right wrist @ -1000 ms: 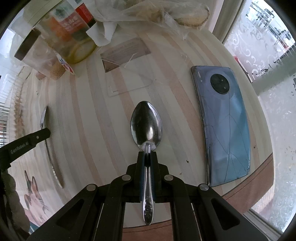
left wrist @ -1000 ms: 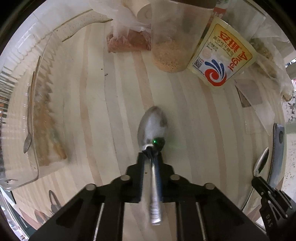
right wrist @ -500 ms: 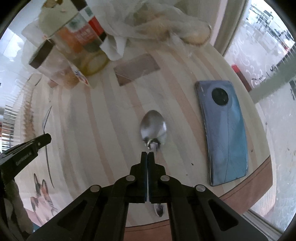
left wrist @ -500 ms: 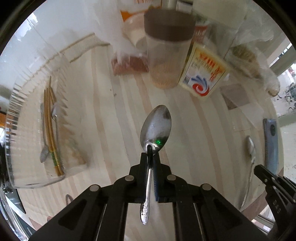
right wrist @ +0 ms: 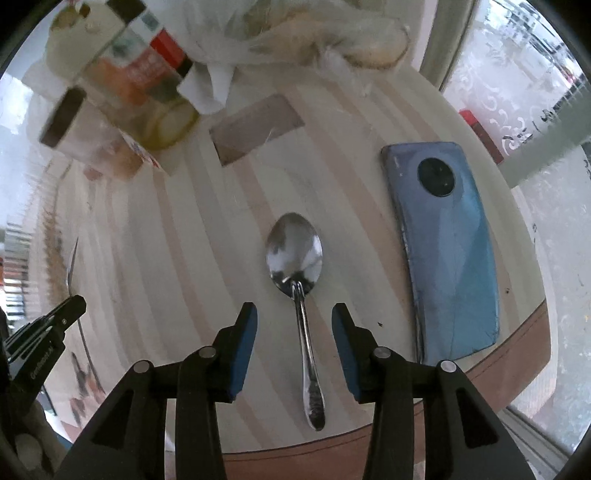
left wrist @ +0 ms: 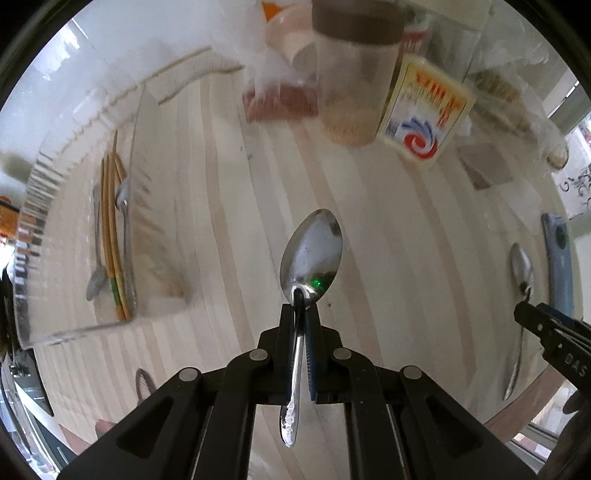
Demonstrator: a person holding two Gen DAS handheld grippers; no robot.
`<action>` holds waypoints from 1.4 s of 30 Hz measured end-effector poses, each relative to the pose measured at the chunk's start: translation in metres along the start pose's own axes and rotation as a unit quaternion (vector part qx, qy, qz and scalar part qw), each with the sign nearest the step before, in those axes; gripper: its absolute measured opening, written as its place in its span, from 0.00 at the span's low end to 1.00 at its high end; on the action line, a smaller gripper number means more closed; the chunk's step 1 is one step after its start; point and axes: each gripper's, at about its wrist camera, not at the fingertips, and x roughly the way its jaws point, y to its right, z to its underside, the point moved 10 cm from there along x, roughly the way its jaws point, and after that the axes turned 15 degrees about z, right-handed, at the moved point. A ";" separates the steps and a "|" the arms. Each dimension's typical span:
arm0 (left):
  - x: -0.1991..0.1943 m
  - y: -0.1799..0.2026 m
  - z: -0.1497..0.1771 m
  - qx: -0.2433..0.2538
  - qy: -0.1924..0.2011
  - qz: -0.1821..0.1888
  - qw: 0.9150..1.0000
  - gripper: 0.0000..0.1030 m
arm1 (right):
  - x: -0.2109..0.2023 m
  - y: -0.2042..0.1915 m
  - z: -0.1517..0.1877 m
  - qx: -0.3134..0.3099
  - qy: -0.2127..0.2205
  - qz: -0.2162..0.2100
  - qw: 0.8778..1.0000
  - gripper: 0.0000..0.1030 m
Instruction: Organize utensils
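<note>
My left gripper [left wrist: 303, 314] is shut on a steel spoon [left wrist: 312, 251] and holds it above the striped wooden table, bowl forward. A clear ridged tray [left wrist: 55, 236] at the left holds chopsticks [left wrist: 110, 236] and a couple of spoons. My right gripper [right wrist: 294, 314] is open above the table. A second steel spoon [right wrist: 295, 254] lies flat on the table between its fingers, handle toward me. That spoon also shows in the left wrist view [left wrist: 521, 266], with the right gripper's tip over it.
A blue phone [right wrist: 443, 243] lies right of the second spoon near the table's curved edge. Jars [left wrist: 354, 74], a yellow packet [left wrist: 424, 114] and plastic bags [right wrist: 295, 33] crowd the far side. A grey card [right wrist: 255, 129] lies on the table.
My right gripper opened and let go of its spoon, which now lies on the table. My left gripper rose higher with its spoon; the tray came more into view.
</note>
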 end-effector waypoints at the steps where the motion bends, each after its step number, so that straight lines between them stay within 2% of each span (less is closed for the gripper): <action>1: 0.002 -0.001 0.002 -0.001 -0.002 0.000 1.000 0.03 | 0.006 -0.003 0.001 -0.007 -0.001 0.008 1.000 0.43; 2: 0.004 -0.001 0.004 -0.002 -0.004 0.000 1.000 0.03 | 0.006 -0.005 -0.001 -0.012 0.011 0.017 1.000 0.39; 3: 0.005 -0.002 0.004 -0.003 -0.003 0.000 1.000 0.03 | 0.006 -0.010 -0.001 -0.023 0.023 0.024 0.999 0.09; 4: 0.005 -0.002 0.005 -0.004 -0.003 0.000 1.000 0.03 | 0.005 -0.013 -0.001 -0.029 0.031 0.034 0.999 0.07; 6: 0.004 -0.002 0.005 -0.005 0.000 0.002 1.000 0.03 | 0.002 -0.018 0.001 -0.037 0.033 0.046 0.998 0.06; 12: -0.020 0.001 -0.003 -0.002 0.022 0.010 1.000 0.03 | -0.025 -0.024 0.007 -0.015 0.051 0.019 0.998 0.02; 17: -0.056 0.002 -0.017 -0.002 0.054 0.024 0.998 0.03 | -0.063 -0.030 0.005 -0.010 0.072 -0.009 0.997 0.02; 21: -0.101 -0.004 -0.030 -0.007 0.089 0.037 0.995 0.03 | -0.106 -0.046 -0.003 -0.013 0.100 -0.042 0.994 0.02; 27: -0.164 -0.061 -0.048 -0.042 0.136 0.040 0.989 0.03 | -0.174 -0.121 -0.035 -0.040 0.135 -0.120 0.983 0.02; 30: -0.184 -0.108 -0.059 -0.067 0.150 0.021 0.986 0.03 | -0.194 -0.174 -0.044 -0.063 0.142 -0.154 0.976 0.02; 37: -0.183 -0.193 -0.064 -0.118 0.141 -0.007 0.983 0.03 | -0.199 -0.291 -0.056 -0.124 0.131 -0.180 0.967 0.02; 42: -0.161 -0.220 -0.063 -0.154 0.119 0.024 0.981 0.03 | -0.180 -0.330 -0.057 -0.143 0.113 -0.176 0.967 0.02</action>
